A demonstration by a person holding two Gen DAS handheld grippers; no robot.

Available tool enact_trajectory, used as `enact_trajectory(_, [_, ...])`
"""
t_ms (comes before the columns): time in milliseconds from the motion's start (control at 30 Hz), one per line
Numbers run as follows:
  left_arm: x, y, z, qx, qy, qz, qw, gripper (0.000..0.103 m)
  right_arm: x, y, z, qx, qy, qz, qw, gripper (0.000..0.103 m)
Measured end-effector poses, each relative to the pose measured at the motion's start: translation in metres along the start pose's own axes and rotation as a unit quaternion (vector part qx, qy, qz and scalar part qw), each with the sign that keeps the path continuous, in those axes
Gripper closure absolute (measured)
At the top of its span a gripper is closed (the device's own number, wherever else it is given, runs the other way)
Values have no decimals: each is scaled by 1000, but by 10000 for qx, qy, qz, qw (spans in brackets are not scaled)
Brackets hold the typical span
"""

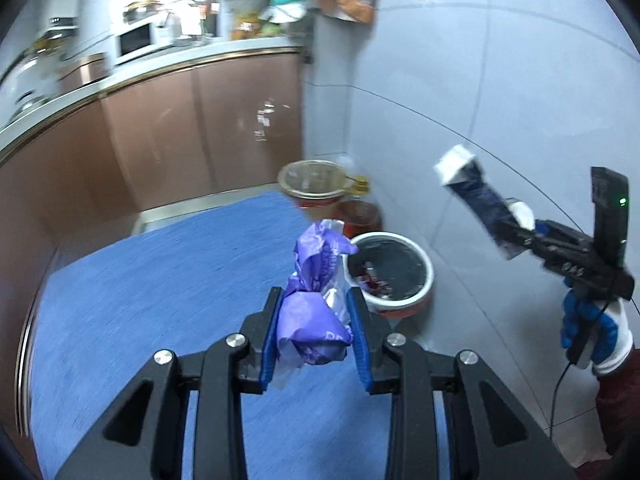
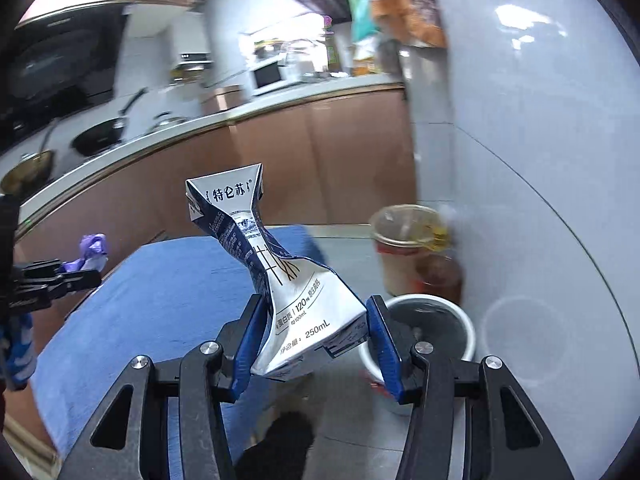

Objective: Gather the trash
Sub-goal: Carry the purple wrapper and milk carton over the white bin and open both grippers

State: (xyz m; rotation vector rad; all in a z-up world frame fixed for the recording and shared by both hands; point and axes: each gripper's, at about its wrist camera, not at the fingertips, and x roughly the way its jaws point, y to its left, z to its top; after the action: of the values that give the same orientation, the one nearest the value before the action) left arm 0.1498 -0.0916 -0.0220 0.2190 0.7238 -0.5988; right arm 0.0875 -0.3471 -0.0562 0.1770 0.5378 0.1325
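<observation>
Clamped in our right gripper (image 2: 314,336) was a crushed milk carton (image 2: 280,276) reading "特仑苏" and "250mL"; our left gripper (image 1: 314,320) squeezed a purple wrapper (image 1: 310,312), lettering unreadable

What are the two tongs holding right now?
Left tongs: shut on the crumpled purple bag.
Right tongs: shut on the crushed milk carton.

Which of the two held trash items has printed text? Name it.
The crushed milk carton in the right hand-held gripper; the left hand-held gripper holds a purple plastic bag.
</observation>
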Motion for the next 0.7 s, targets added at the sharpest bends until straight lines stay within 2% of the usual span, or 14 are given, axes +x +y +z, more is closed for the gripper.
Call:
enact_trajectory(300, [128, -39, 60, 27, 478, -428, 9979, 73, 67, -54, -17, 685, 311, -752, 9943, 54])
enact_trajectory(500, [215, -59, 84, -209, 904, -597, 9939, 73, 119, -84, -28, 997, 562, -1213, 9860, 54])
enact_trajectory(700, [282, -75, 97, -359, 1162, -698, 9901, 73, 162, -106, -40, 1153, 815, -1529, 9781, 54])
